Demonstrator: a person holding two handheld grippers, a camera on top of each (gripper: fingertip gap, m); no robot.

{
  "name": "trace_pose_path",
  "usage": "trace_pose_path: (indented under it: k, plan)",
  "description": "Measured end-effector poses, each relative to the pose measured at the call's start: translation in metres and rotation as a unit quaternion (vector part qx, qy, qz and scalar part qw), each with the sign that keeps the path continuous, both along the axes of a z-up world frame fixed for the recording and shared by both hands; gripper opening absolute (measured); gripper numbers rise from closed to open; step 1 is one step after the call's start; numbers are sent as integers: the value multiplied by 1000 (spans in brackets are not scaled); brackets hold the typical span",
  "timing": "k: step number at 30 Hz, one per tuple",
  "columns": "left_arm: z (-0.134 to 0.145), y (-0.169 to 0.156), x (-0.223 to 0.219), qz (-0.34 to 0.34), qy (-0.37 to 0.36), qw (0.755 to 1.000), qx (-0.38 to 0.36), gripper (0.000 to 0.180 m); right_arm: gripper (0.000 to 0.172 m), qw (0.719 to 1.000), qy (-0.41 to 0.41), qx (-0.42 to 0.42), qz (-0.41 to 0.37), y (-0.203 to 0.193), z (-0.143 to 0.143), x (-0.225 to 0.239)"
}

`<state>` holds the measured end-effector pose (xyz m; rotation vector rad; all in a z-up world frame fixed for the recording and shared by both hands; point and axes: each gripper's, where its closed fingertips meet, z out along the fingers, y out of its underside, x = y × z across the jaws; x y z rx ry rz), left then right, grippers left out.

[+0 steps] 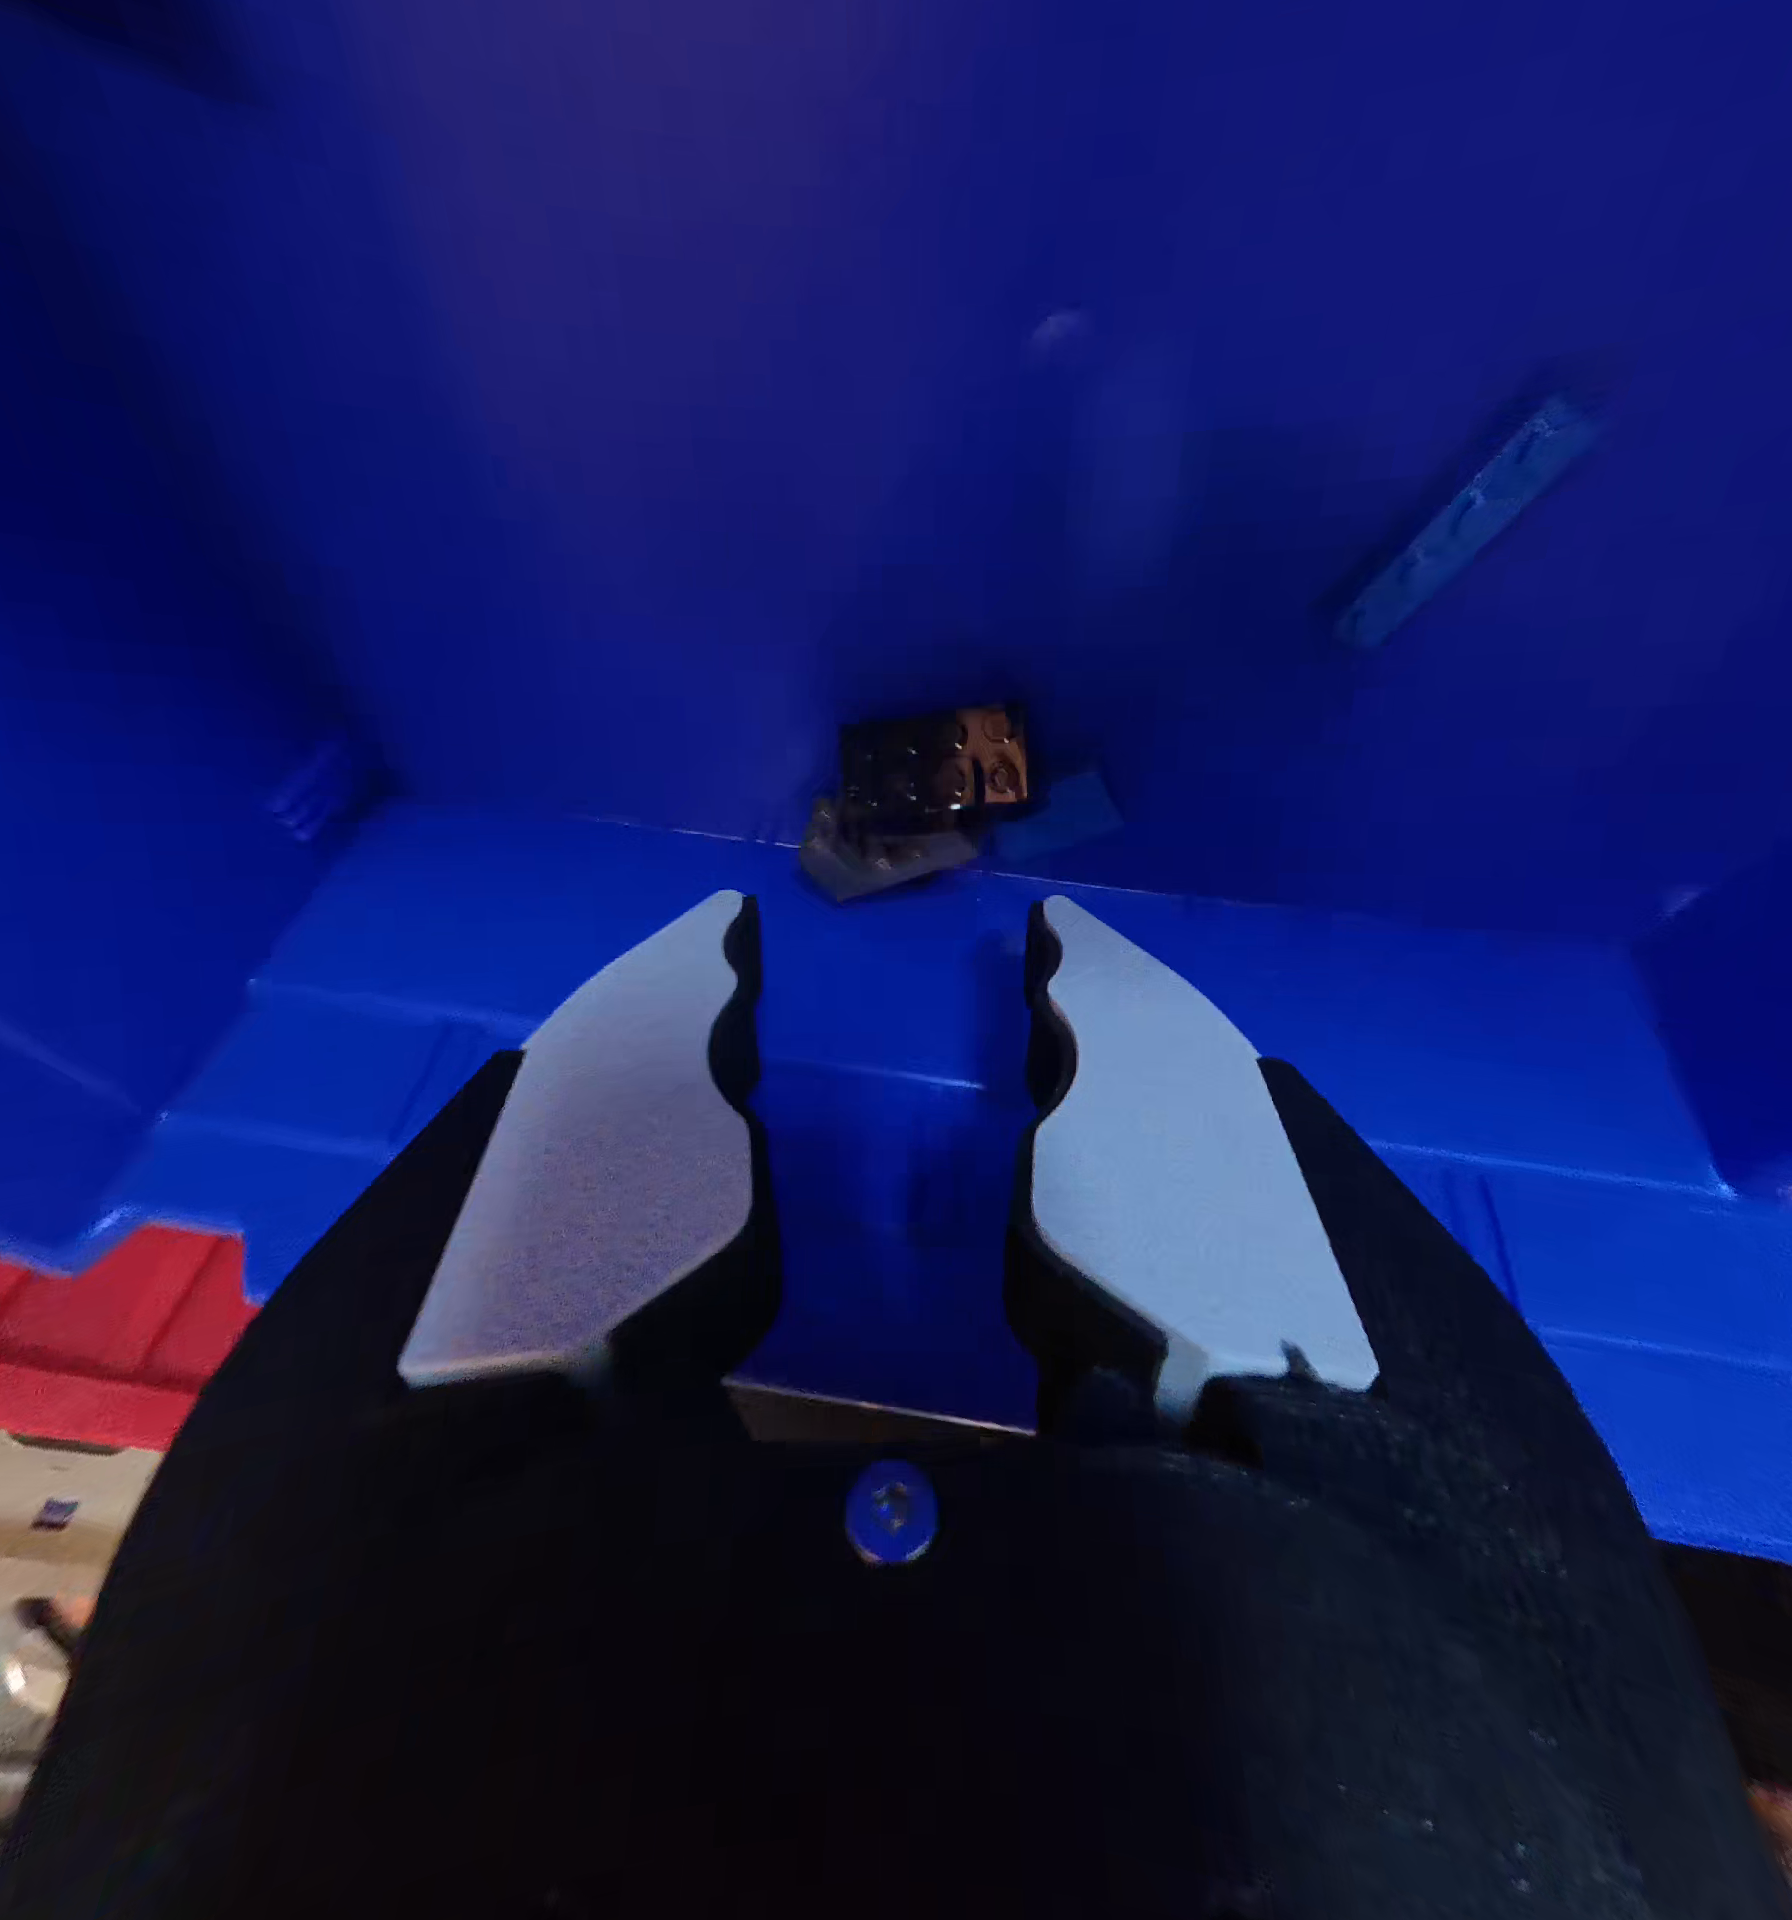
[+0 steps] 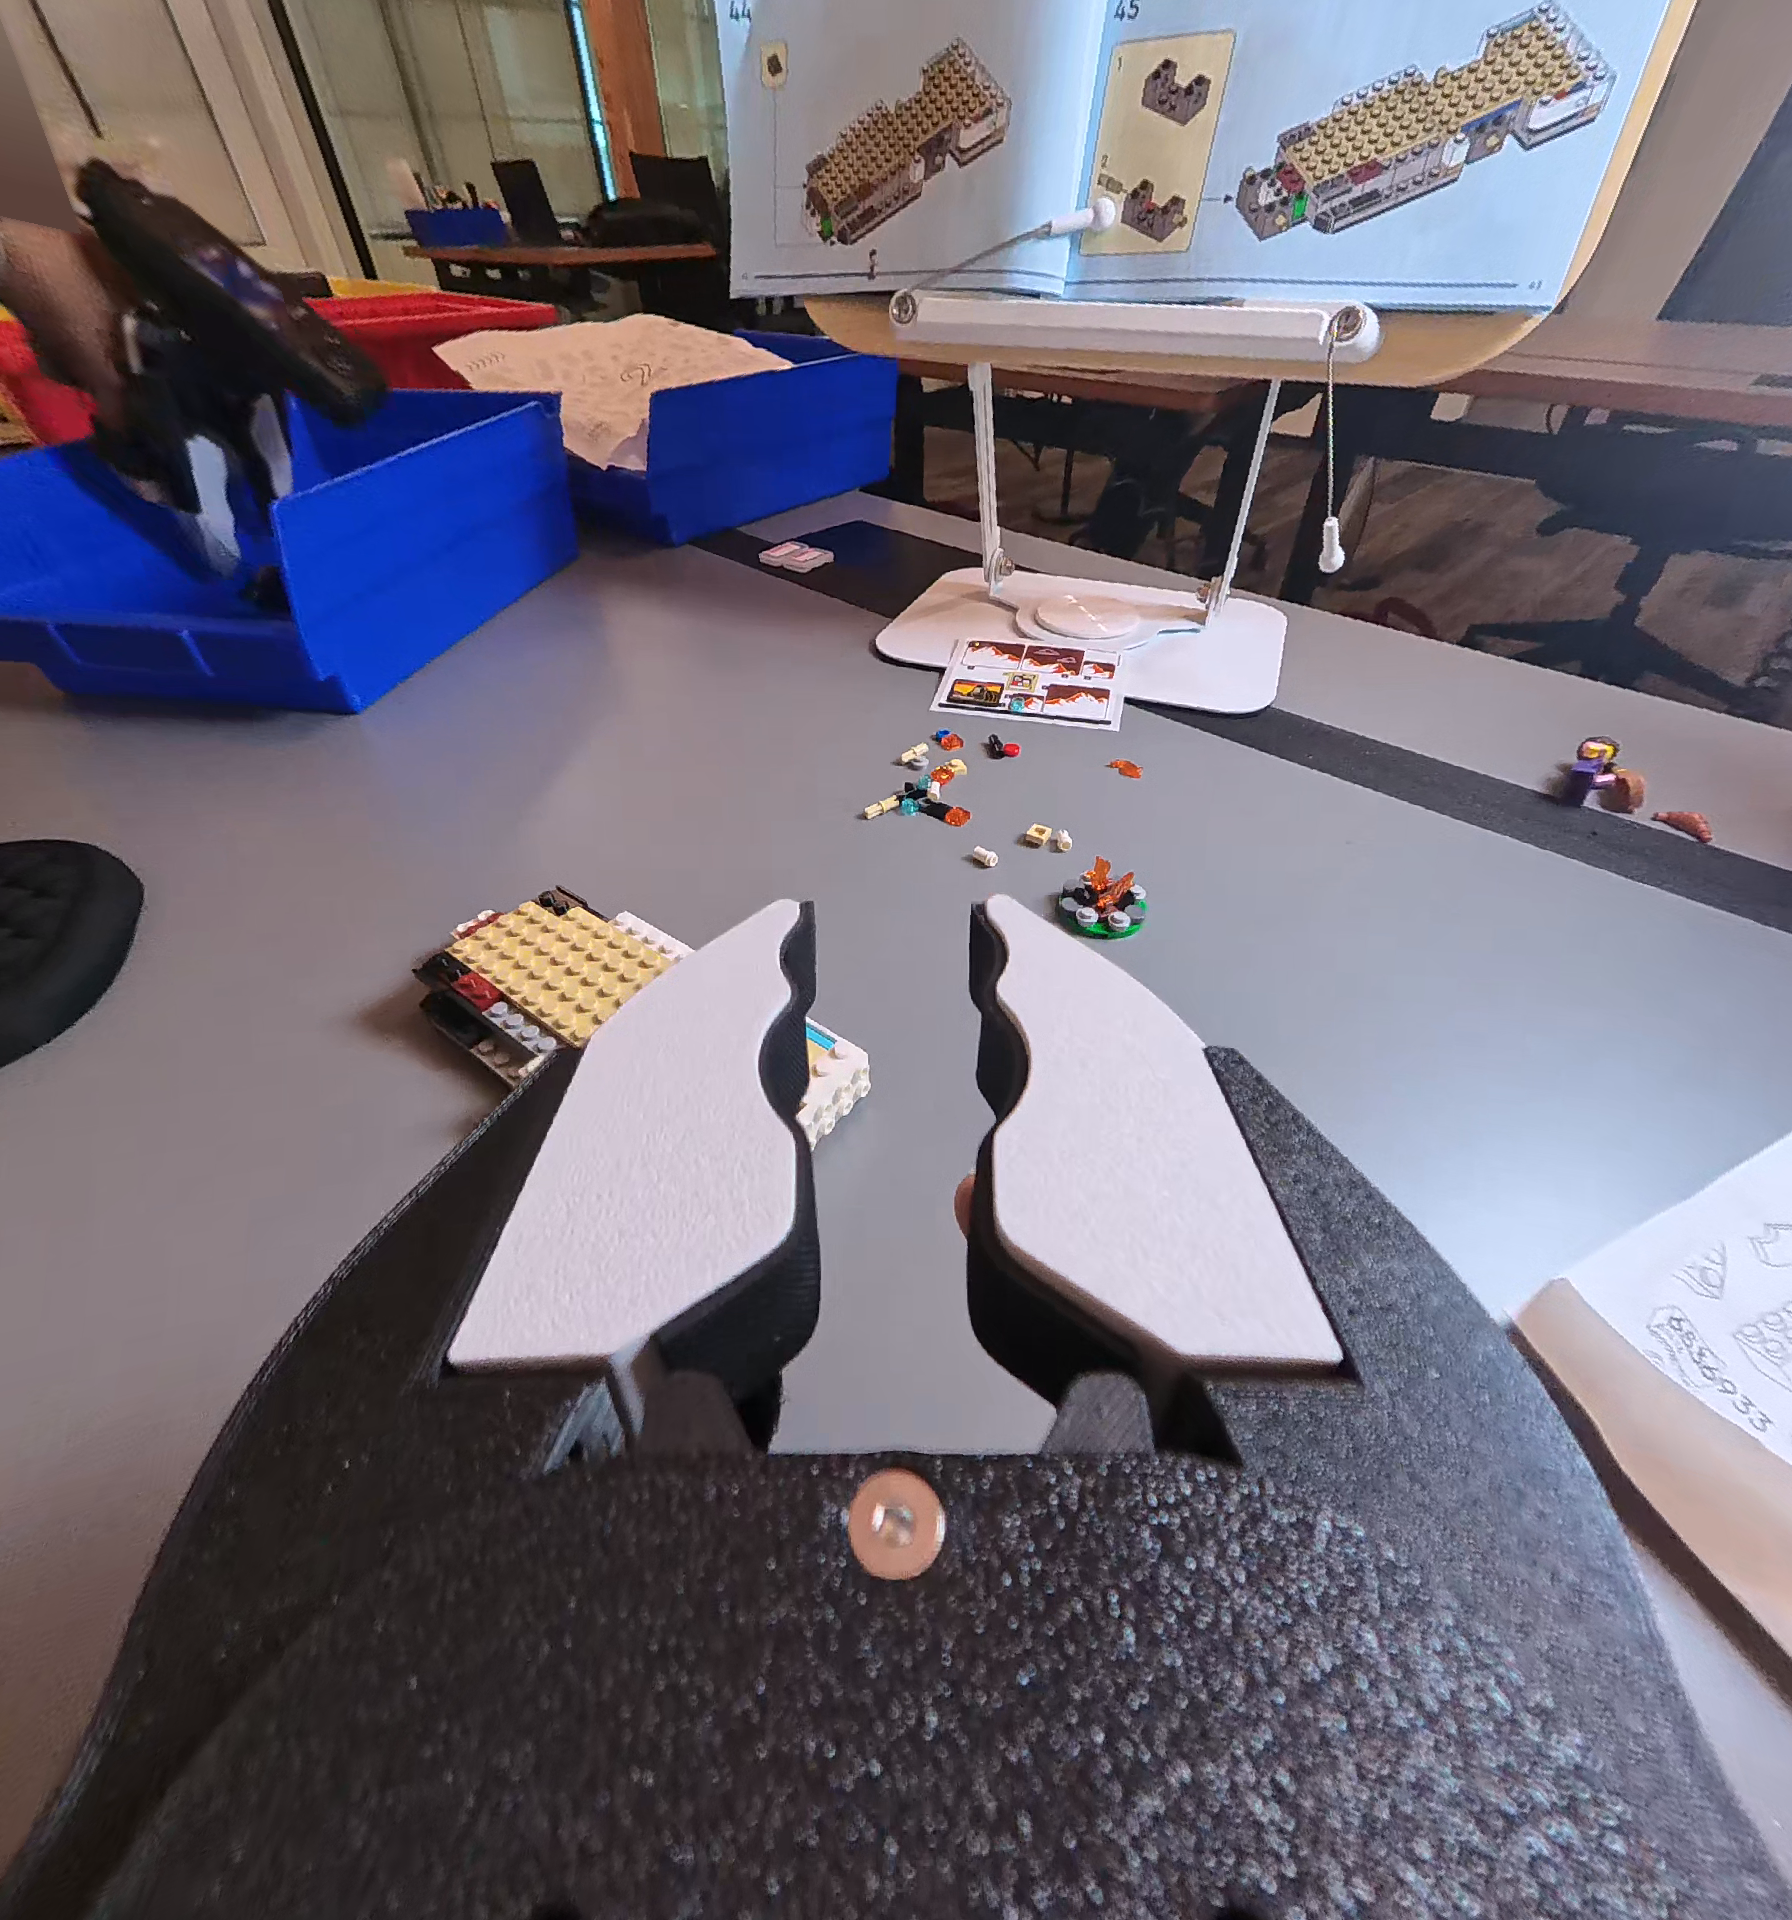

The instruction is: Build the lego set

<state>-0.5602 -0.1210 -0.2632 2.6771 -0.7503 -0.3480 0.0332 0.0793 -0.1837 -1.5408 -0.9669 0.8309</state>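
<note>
**Left jaws inside blue bin, right jaws idle over grey surface**

Left gripper: jaws apart, nothing between them. It points down into a deep blue plastic bin. Straight ahead of the fingertips, just beyond them and a shade right of centre, sits a small heap of bricks at the fold between bin floor and far wall: a black studded brick with a brown studded brick at its right end, on a tilted grey sloped piece; a blue piece beside them. The heap's long side runs roughly across the jaw line. Dim light; stud counts unreadable. A flat blue plate lies well apart, upper right.

Right gripper: jaws apart, bare grey surface between them. A tan-topped brick build lies just left, partly hidden under the left finger. A small campfire model is near on the right; loose small parts further ahead.
</note>
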Motion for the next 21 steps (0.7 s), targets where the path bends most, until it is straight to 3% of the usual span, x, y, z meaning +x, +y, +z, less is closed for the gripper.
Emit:
trace_pose_path:
  k: [3, 6, 10, 17, 21]
  plan:
    - [-11, -3, -1, -8, -6, 999, -48, 50, 28, 1000, -5, -2, -1, 1, -3, -1]
    - [-18, 1, -4, -10, -9, 999, -52, 36, 28, 1000, -9, -6, -1, 2, -6, -1]
    - [-10, 7, -3, -9, -19, 999, -25, 35, 27, 1000, -11, -9, 2, 2, -8, -1]
    - [43, 38, 0, -77, 42, 984, 157, 34, 27, 1000, -11, -2, 9, -2, -5, -2]
    - [84, 63, 33, -149, 98, 934, 310, 34, 27, 1000, -9, 8, 17, -6, -1, -4]
